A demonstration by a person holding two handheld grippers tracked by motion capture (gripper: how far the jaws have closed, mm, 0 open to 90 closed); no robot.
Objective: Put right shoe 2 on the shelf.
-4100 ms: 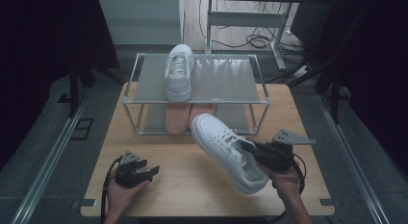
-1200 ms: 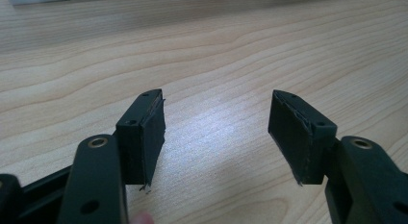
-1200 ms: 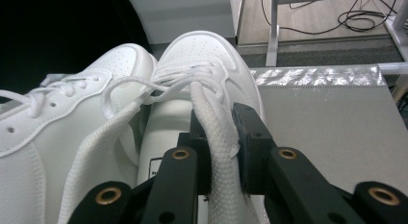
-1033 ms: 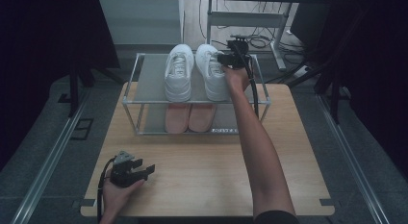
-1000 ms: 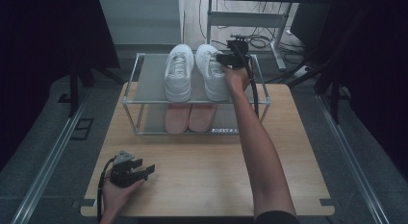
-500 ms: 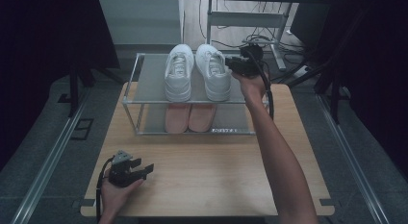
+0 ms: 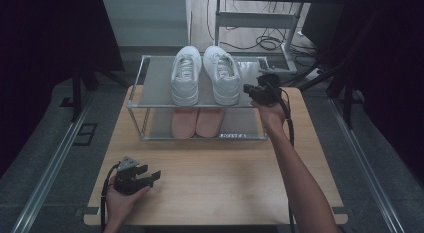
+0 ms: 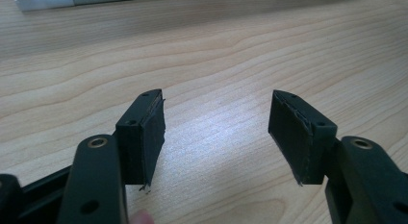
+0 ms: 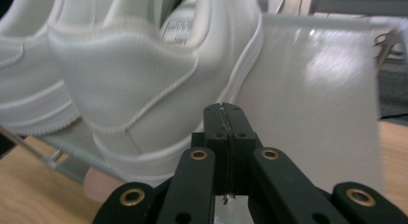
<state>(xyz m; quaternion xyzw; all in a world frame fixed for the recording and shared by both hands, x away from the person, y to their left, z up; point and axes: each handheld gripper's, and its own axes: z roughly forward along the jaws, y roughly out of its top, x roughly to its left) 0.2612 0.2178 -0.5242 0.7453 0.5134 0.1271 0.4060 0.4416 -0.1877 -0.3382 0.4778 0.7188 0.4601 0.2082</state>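
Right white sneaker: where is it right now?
In the high view the right white sneaker sits on the top shelf of the metal rack, beside the left white sneaker, with the shut right gripper just off its heel.

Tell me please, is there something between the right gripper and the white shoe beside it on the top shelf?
Nothing visible. The right gripper, jaws shut on nothing, sits just behind the heel of the right-hand white shoe.

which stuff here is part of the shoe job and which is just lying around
Part of the job:
- white shoes, side by side on the rack's top shelf
- metal rack
- right tool, shut, empty, beside the right shoe

Just there:
- pink shoes on the lower shelf
- left tool, open, over the table
- floor cables
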